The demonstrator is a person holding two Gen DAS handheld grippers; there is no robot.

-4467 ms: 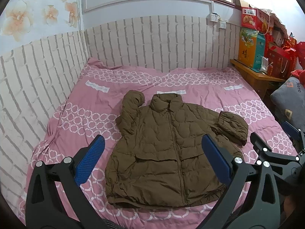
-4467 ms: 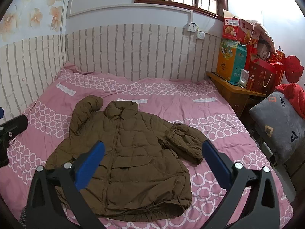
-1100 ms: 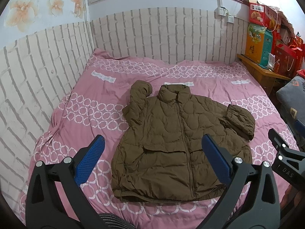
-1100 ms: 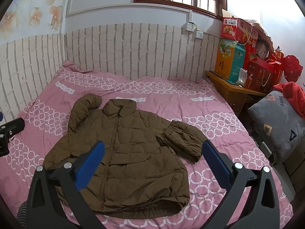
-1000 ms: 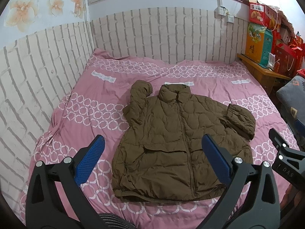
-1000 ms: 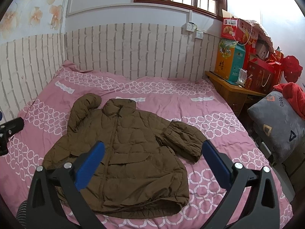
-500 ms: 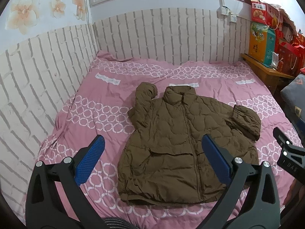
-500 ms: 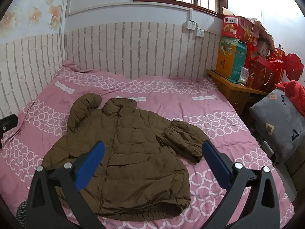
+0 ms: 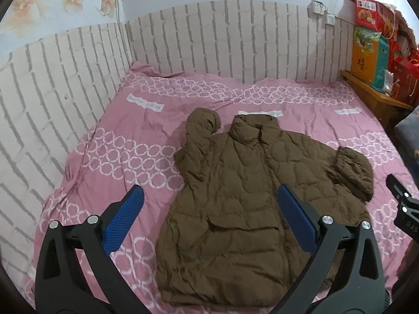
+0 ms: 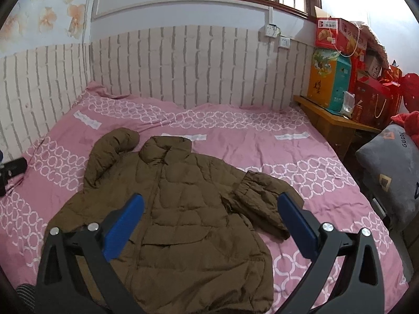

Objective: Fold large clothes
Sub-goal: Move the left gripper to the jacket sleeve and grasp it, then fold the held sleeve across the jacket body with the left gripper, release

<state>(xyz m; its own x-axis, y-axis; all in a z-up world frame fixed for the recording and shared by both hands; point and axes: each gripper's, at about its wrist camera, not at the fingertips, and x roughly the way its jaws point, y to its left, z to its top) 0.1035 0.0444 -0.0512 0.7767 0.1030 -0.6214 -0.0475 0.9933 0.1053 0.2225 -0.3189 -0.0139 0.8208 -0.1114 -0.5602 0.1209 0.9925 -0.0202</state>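
Lying flat on the bed [image 9: 125,136], front up and zipped, a brown jacket [image 9: 235,204] sits near the bed's front edge, collar toward the brick-pattern wall [image 9: 209,39]. One sleeve is bent up beside the collar on the left; the other is folded in toward the right edge, cuff bunched.

Readable writing: "GUCCI"-type lettering on a grey cushion [image 10: 392,172] off the bed's right edge; "DAS" on the black body of the right gripper [image 9: 404,209] as it shows at the right edge of the left view. White label strips on the pink sheet carry print too small to read. Stacked boxes [image 10: 332,52] on a wooden stand at the bed's far right corner bear Chinese characters, not legible.

Left gripper [image 9: 209,219]: fingers wide apart, holding nothing, hovering above the front edge with the jacket's left half and hem between and beyond its blue pads [image 9: 123,219].

Right gripper, own view [image 10: 209,222]: also spread wide, empty, held over the jacket's lower body; the folded right sleeve lies just ahead of its right pad.

Both are clear of the fabric, level, pointing toward the wall.
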